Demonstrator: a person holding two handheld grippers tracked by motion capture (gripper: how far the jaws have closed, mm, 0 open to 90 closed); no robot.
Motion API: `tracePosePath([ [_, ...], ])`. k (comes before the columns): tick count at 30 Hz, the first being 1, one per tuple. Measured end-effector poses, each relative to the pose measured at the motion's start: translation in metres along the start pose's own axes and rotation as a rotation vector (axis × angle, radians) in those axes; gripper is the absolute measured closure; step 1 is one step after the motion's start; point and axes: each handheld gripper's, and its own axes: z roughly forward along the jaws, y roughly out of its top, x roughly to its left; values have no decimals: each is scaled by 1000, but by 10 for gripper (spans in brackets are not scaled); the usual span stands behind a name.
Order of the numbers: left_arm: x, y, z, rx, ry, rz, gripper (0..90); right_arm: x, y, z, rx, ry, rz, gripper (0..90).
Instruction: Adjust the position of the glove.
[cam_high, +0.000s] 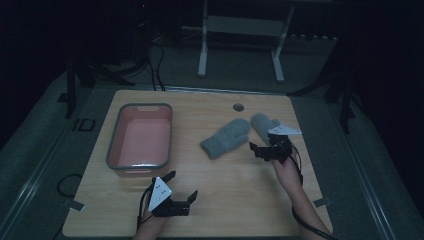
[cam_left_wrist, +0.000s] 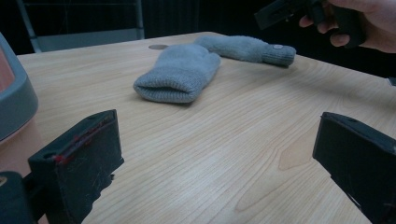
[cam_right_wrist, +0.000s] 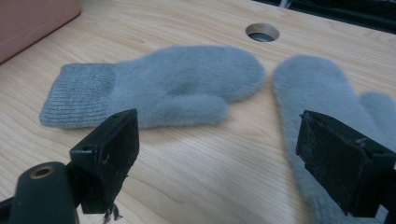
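Note:
Two grey knitted mittens lie flat on the wooden table. The left mitten (cam_high: 226, 137) (cam_left_wrist: 180, 70) (cam_right_wrist: 163, 86) points its cuff toward the basin. The right mitten (cam_high: 262, 123) (cam_left_wrist: 247, 46) (cam_right_wrist: 317, 93) lies beside it, their tips close together. My right gripper (cam_high: 262, 142) (cam_right_wrist: 219, 135) hovers open just above the right mitten's cuff end. One jaw is over that mitten and the other over bare wood near the left mitten's thumb. My left gripper (cam_high: 183, 184) (cam_left_wrist: 219, 140) stands open near the front edge, holding nothing.
A pink basin with a grey rim (cam_high: 112, 145) (cam_left_wrist: 14, 98) (cam_right_wrist: 32, 18) stands at the table's left, just beyond my left gripper. A round cable hole (cam_high: 238, 107) (cam_right_wrist: 262, 32) sits near the far edge. A white desk frame (cam_high: 202, 60) stands behind the table.

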Motion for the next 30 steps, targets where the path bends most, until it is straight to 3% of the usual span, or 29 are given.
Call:
tracePosePath([
  [8, 0, 0, 0, -1, 0, 2, 15, 8, 8, 16, 12, 26, -8, 134],
  [9, 0, 0, 0, 1, 0, 2, 15, 11, 14, 25, 20, 29, 4, 133],
  [17, 0, 0, 1, 4, -2, 6, 15, 17, 27, 47, 34, 73, -11, 136],
  [30, 0, 0, 1, 10, -5, 4, 15, 24, 33, 88, 109, 101, -75, 206],
])
